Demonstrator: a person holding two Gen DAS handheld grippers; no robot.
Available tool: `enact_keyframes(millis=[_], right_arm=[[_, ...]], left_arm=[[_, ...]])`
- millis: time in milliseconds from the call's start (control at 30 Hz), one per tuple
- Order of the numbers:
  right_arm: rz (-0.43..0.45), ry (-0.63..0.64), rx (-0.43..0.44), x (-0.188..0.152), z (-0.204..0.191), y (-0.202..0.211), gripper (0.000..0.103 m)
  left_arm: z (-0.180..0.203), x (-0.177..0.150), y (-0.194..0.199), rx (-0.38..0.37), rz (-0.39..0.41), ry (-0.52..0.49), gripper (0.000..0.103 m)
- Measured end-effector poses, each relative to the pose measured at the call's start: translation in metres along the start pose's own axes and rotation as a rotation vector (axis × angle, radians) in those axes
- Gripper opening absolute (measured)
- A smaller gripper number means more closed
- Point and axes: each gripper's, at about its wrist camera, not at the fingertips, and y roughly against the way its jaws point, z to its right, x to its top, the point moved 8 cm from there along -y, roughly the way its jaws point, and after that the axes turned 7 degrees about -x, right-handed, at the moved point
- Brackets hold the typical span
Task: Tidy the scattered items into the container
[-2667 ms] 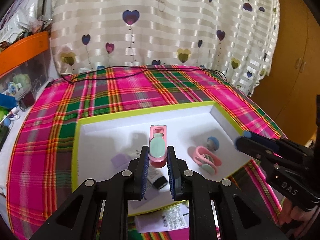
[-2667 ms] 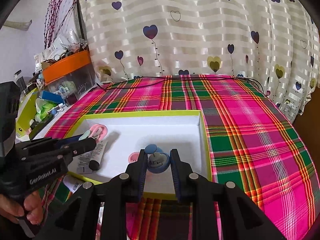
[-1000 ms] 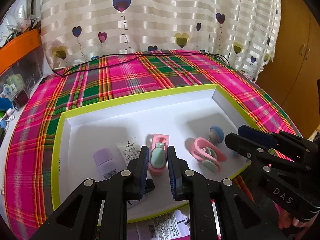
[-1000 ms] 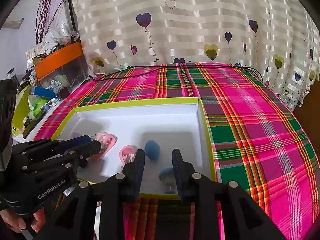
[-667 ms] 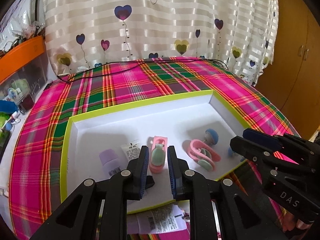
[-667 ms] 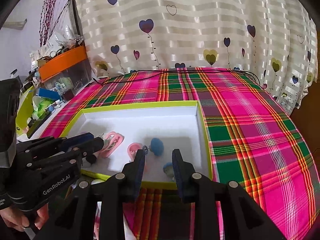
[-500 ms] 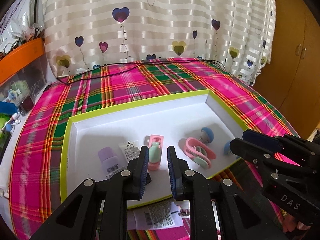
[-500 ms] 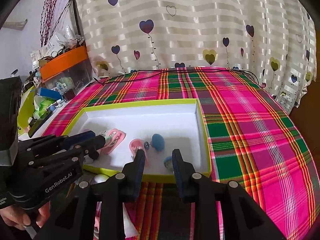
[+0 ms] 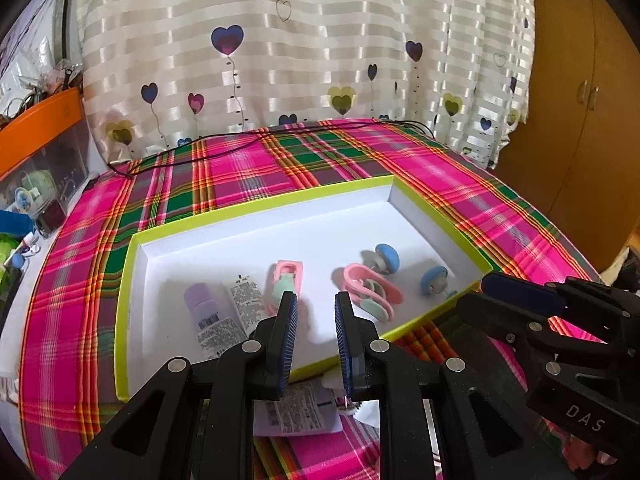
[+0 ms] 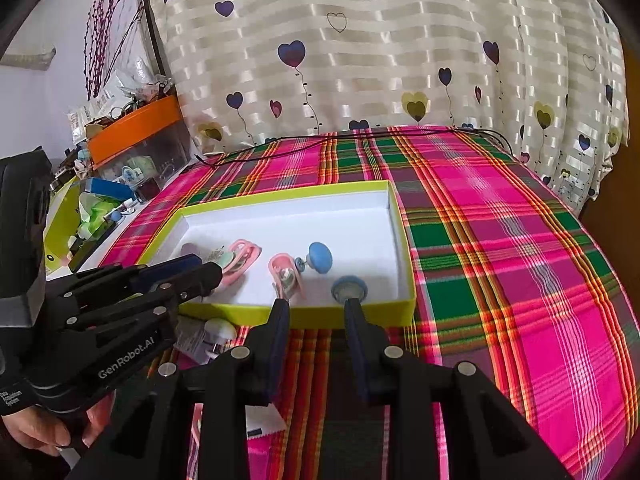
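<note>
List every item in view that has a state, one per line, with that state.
Box: open, no lid on it.
Lilac tube: lying flat in the box.
Pink clip: lying in the box, not held.
Blue knobs: resting in the box.
Packet: outside the box, on the cloth in front of it.
Left tool: jaws apart, empty.
Right tool: jaws apart, empty.
</note>
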Motion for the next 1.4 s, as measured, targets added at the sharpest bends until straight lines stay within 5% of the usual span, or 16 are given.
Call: enact_keyframes(millis=[1400], right_arm=[[-0.105,0.072,0.091,-0.056,-0.027,0.005,0.029]], left_arm=[[0.021,-0.084,0.043,-0.154,-0.095,0.057,0.020]])
